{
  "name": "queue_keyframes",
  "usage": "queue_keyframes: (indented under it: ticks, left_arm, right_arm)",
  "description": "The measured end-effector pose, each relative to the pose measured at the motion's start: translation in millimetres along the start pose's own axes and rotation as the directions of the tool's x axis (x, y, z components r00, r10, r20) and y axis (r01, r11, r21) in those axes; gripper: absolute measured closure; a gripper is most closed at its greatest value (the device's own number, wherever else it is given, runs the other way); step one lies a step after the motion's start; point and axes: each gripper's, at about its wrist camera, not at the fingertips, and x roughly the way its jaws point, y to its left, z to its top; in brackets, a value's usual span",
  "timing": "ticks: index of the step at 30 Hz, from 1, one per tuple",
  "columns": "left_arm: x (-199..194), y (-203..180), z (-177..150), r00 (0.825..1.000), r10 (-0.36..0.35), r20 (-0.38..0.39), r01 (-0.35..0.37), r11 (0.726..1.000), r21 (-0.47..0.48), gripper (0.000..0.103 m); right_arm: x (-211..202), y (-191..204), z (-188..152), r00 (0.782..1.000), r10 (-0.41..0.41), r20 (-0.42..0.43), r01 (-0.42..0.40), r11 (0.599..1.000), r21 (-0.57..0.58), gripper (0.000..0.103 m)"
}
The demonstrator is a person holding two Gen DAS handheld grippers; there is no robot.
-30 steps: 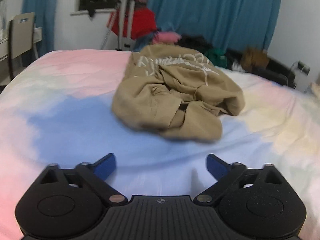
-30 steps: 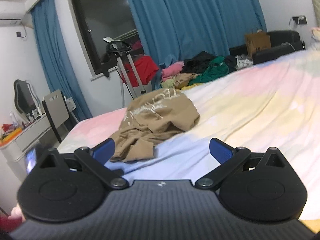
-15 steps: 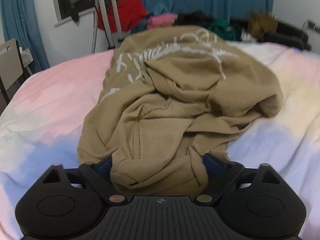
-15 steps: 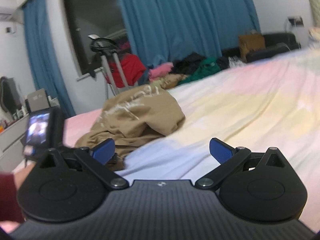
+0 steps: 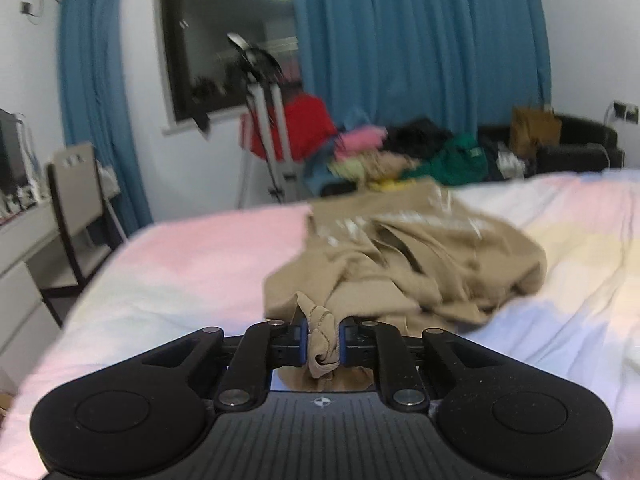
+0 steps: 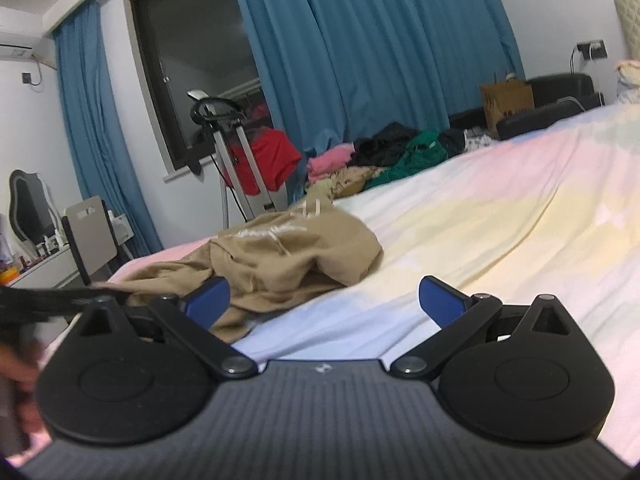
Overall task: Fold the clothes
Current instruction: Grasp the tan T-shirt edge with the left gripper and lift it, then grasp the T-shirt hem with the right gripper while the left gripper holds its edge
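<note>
Ahead of my right gripper (image 6: 324, 300), its blue fingers spread wide, bare bedsheet (image 6: 500, 240) runs clear to the right. The crumpled tan garment (image 6: 288, 256) blocks ahead-left. My left gripper (image 5: 323, 340) has cloth pinched between its fingers; open sheet flanks it.

You can make out white lettering printed on the crumpled tan cotton sweatshirt (image 5: 416, 264) lying on the pastel bedsheet (image 6: 500, 232), but it is too blurred and creased to read any word.
</note>
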Motion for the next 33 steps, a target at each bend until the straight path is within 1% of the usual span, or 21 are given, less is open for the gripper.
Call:
queue_keyframes:
  ticks: [4, 6, 11, 15, 17, 18, 19, 20, 21, 22, 24, 25, 26, 27, 28, 29, 31, 33]
  left_arm:
    - [-71.5, 43.1, 0.8, 0.998, 0.013, 0.069, -0.011, 1.0, -0.027, 0.089]
    - [-105.2, 66.0, -1.3, 0.995, 0.035, 0.097, -0.03, 0.999, -0.043, 0.089]
    - [-149.5, 120.9, -18.3, 0.986, 0.131, 0.102, -0.116, 0.984, -0.138, 0.089]
    - [-147.6, 130.9, -38.4, 0.992, 0.126, 0.006, -0.124, 0.978, -0.168, 0.087]
    - [-145.4, 134.7, -48.6, 0.992, 0.12, -0.046, -0.126, 0.975, -0.181, 0.084]
    - [-144.3, 136.6, -53.7, 0.991, 0.116, -0.072, -0.128, 0.974, -0.188, 0.08]
    - [-143.2, 138.6, -58.9, 0.989, 0.113, -0.097, -0.13, 0.972, -0.194, 0.072]
    - [-142.1, 140.5, -64.0, 0.986, 0.109, -0.123, -0.132, 0.971, -0.201, 0.067]
    - [-141.0, 142.4, -69.1, 0.983, 0.104, -0.148, -0.134, 0.969, -0.207, 0.059]
    - [-142.9, 143.1, -72.1, 0.981, 0.107, -0.161, -0.14, 0.968, -0.208, 0.055]
    - [-149.1, 143.6, -76.6, 0.977, 0.118, -0.177, -0.154, 0.967, -0.205, 0.05]
    - [-152.1, 143.9, -78.9, 0.975, 0.124, -0.185, -0.161, 0.966, -0.203, 0.047]
    - [-156.2, 143.6, -78.1, 0.976, 0.124, -0.18, -0.16, 0.966, -0.204, 0.046]
    - [-160.5, 143.2, -76.2, 0.978, 0.123, -0.17, -0.157, 0.966, -0.206, 0.044]
    - [-167.7, 141.9, -73.3, 0.98, 0.129, -0.149, -0.158, 0.967, -0.202, 0.041]
    - [-173.5, 138.8, -69.5, 0.982, 0.152, -0.116, -0.172, 0.966, -0.192, 0.038]
    - [-183.5, 131.6, -61.6, 0.978, 0.206, -0.043, -0.211, 0.963, -0.169, 0.025]
    - [-193.9, 128.6, -56.4, 0.973, 0.229, 0.018, -0.222, 0.959, -0.178, 0.024]
  right_arm:
    - [-15.5, 13.5, -2.1, 1.0, 0.01, 0.014, -0.009, 0.998, -0.06, 0.0]
    - [-23.4, 21.1, -2.2, 1.0, 0.018, 0.011, -0.017, 0.996, -0.087, 0.0]
    - [-48.8, 40.2, -0.9, 0.999, 0.04, -0.025, -0.042, 0.992, -0.119, 0.0]
    - [-62.7, 55.6, -6.3, 0.993, 0.075, -0.088, -0.083, 0.992, -0.099, 0.003]
    - [-66.3, 64.2, -12.9, 0.989, 0.087, -0.118, -0.099, 0.989, -0.108, 0.006]
    - [-67.9, 68.6, -16.4, 0.987, 0.091, -0.134, -0.106, 0.988, -0.115, 0.007]
    - [-69.5, 73.0, -19.9, 0.984, 0.095, -0.149, -0.114, 0.986, -0.122, 0.01]
    - [-69.4, 77.8, -22.3, 0.982, 0.096, -0.162, -0.118, 0.984, -0.136, 0.019]
    - [-68.0, 82.8, -23.8, 0.98, 0.093, -0.174, -0.121, 0.98, -0.155, 0.024]
    - [-66.3, 87.2, -25.2, 0.979, 0.091, -0.182, -0.122, 0.977, -0.173, 0.029]
    - [-63.1, 95.9, -29.5, 0.979, 0.09, -0.185, -0.127, 0.972, -0.197, 0.035]
    - [-61.8, 100.3, -32.5, 0.978, 0.094, -0.186, -0.132, 0.97, -0.205, 0.042]
    - [-60.2, 103.8, -35.6, 0.977, 0.096, -0.19, -0.137, 0.967, -0.216, 0.052]
    - [-58.1, 106.0, -37.6, 0.975, 0.098, -0.197, -0.143, 0.963, -0.227, 0.06]
    - [-55.8, 108.0, -40.0, 0.973, 0.102, -0.209, -0.151, 0.96, -0.236, 0.079]
    - [-53.5, 110.1, -43.2, 0.969, 0.106, -0.223, -0.161, 0.956, -0.245, 0.087]
    - [-49.5, 113.8, -50.5, 0.961, 0.12, -0.25, -0.186, 0.948, -0.26, 0.087]
    - [-44.3, 121.7, -58.6, 0.953, 0.14, -0.268, -0.218, 0.934, -0.285, 0.086]
